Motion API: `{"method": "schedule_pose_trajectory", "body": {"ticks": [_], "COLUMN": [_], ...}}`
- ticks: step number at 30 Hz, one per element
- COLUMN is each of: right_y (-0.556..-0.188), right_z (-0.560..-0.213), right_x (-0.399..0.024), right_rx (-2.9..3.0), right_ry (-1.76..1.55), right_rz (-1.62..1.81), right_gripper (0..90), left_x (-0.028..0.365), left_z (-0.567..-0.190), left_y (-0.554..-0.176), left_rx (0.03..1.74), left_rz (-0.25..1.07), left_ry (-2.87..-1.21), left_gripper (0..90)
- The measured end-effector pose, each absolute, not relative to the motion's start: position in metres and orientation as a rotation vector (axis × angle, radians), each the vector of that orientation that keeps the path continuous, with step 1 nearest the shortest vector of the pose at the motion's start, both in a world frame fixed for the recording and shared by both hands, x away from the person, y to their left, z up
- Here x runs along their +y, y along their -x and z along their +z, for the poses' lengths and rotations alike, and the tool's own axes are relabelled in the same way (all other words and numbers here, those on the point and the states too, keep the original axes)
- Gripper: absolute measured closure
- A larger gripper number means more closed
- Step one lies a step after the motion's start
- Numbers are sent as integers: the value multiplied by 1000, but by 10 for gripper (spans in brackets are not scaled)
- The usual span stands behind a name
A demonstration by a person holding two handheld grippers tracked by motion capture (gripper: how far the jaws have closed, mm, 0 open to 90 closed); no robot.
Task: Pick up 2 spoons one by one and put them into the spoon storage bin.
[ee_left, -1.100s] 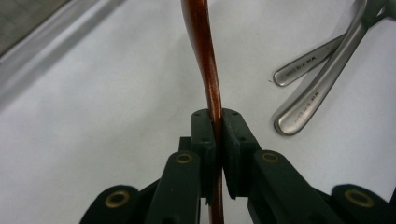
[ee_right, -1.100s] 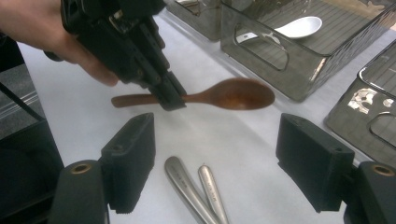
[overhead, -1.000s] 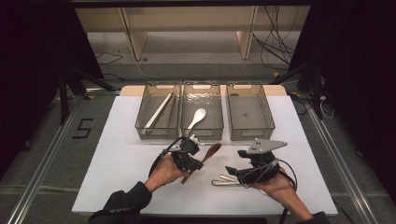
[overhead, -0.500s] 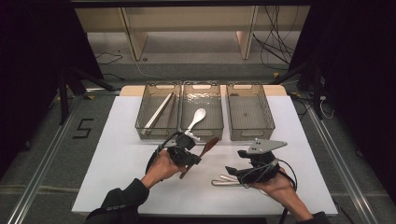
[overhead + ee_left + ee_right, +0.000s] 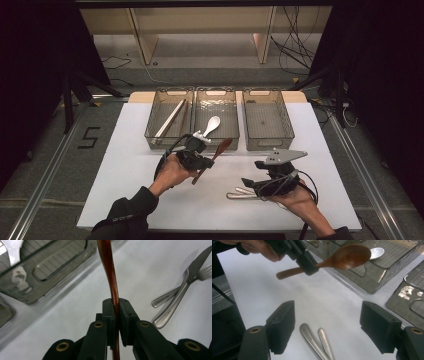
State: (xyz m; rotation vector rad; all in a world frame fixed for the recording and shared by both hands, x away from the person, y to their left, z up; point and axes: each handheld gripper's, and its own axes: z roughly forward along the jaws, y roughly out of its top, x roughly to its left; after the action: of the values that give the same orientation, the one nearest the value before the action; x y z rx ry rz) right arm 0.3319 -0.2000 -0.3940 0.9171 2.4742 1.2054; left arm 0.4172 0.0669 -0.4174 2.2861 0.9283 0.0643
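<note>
- High view: three clear bins (image 5: 263, 145) stand in a row at the table's (image 5: 125, 195) far edge; left bin holds chopsticks (image 5: 169, 121), middle bin a white spoon (image 5: 212, 123), right bin nothing.
- Left gripper (image 5: 206, 161) is clamped on a wooden spoon (image 5: 212, 159), held above the table just before the middle bin.
- Right gripper (image 5: 327, 327) gapes wide over a knife (image 5: 239, 195) and fork (image 5: 206, 273).
- Bare tabletop lies at the left.

Three bins (image 5: 218, 95) side by side behind; knife (image 5: 178, 292) and fork (image 5: 172, 291) crossed before the rightmost.
</note>
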Motion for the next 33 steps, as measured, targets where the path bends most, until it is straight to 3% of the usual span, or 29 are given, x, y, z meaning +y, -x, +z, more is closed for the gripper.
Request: {"method": "schedule_pose_trajectory", "body": {"ticks": [33], "right_y": [-333], "right_z": [-395], "right_x": [-201], "right_rx": [2475], "right_ry": [-922], "right_rz": [1206], "right_gripper": [293], "left_x": [88], "left_z": [-363], "left_y": [-467], "left_rx": [972], "left_rz": [173], "left_ry": [-2139], "left_gripper": [835]}}
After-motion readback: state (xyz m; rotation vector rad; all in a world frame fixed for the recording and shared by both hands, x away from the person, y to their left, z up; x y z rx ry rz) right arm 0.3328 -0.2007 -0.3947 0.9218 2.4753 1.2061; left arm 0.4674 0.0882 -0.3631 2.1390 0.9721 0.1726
